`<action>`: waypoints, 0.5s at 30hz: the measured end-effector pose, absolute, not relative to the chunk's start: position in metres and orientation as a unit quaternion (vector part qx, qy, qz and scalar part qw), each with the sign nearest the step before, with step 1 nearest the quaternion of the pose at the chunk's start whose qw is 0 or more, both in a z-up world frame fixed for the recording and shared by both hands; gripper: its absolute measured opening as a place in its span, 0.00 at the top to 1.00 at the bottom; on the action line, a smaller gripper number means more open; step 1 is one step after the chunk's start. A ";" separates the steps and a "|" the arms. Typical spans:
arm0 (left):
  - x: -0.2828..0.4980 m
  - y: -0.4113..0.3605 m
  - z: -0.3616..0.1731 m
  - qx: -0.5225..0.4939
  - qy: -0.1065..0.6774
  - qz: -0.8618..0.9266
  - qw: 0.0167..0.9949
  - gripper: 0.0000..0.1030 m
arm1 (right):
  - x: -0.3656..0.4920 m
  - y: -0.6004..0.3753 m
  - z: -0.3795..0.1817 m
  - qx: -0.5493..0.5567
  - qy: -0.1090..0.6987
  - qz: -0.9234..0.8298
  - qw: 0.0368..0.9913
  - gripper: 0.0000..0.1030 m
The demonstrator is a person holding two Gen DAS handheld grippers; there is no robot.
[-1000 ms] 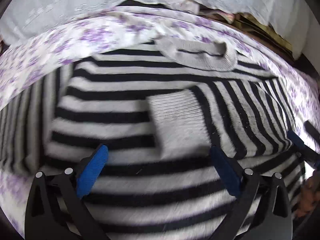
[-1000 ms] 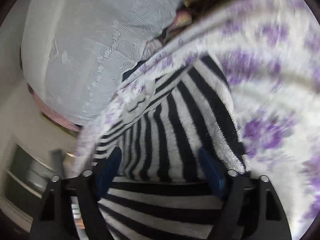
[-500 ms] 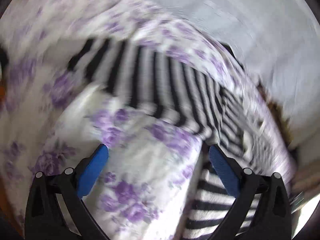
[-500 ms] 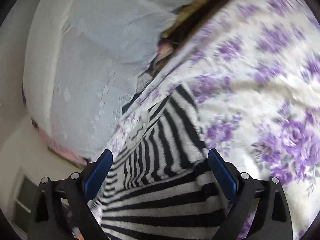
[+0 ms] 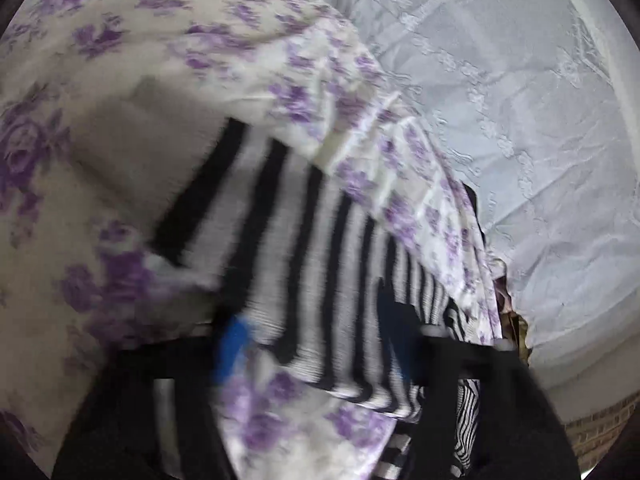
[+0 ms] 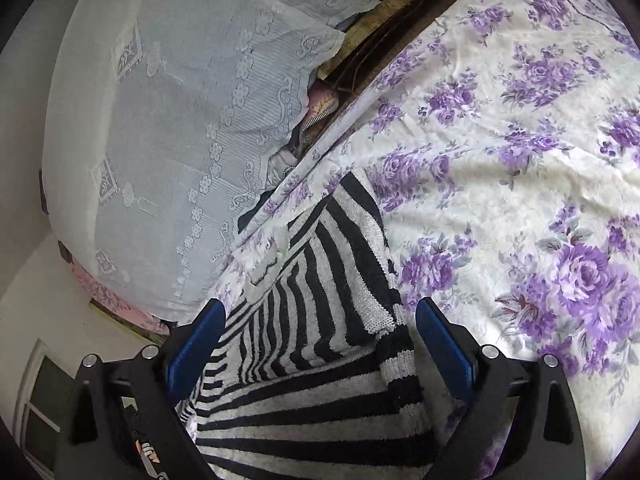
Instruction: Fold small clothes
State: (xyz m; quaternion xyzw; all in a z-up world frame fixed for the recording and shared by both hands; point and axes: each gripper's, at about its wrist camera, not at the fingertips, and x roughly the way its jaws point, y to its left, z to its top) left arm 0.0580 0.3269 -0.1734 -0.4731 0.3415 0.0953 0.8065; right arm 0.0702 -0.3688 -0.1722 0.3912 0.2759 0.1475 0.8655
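Left wrist view: heavily blurred. Floral sheet (image 5: 120, 60) across upper left and lower centre of frame; striped sweater (image 5: 312, 272) running diagonally through centre, apparently one sleeve; white lace curtain (image 5: 520, 120) at right. Left gripper (image 5: 316, 352) at bottom centre, blue pads spread with the stripes between them, not clamped as far as the blur allows. Whether the pads touch the knit: cannot tell.

Right wrist view: sharp. Lace curtain at left; sweater in lower centre, one sleeve already laid over the body; sheet filling right half of frame. Right gripper (image 6: 320, 356) at bottom, fingers wide apart, straddling the sweater's edge, gripping nothing.

Probable step: taking the remaining sleeve for folding inward. Recommended technique:
- Slow the left gripper before closing.
- Pinch near the cuff, catching the knit only, not the sheet beneath.
- Lift low, carry across the body, lay flat.
- Keep right gripper near the sweater's edge as an anchor against sliding.
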 end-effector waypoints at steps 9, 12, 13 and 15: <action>0.060 0.300 -0.137 -0.376 0.350 0.098 0.853 0.89 | 0.072 -0.362 -0.168 0.373 0.280 0.148 0.872 0.06; 0.063 0.269 -0.108 -0.305 0.347 0.094 0.882 0.89 | 0.073 -0.361 -0.167 0.368 0.281 0.151 0.873 0.06; 0.065 0.259 -0.100 -0.285 0.348 0.090 0.889 0.89 | 0.073 -0.362 -0.168 0.369 0.281 0.151 0.873 0.06; 0.070 0.244 -0.087 -0.257 0.349 0.085 0.897 0.89 | 0.073 -0.363 -0.168 0.372 0.281 0.152 0.872 0.06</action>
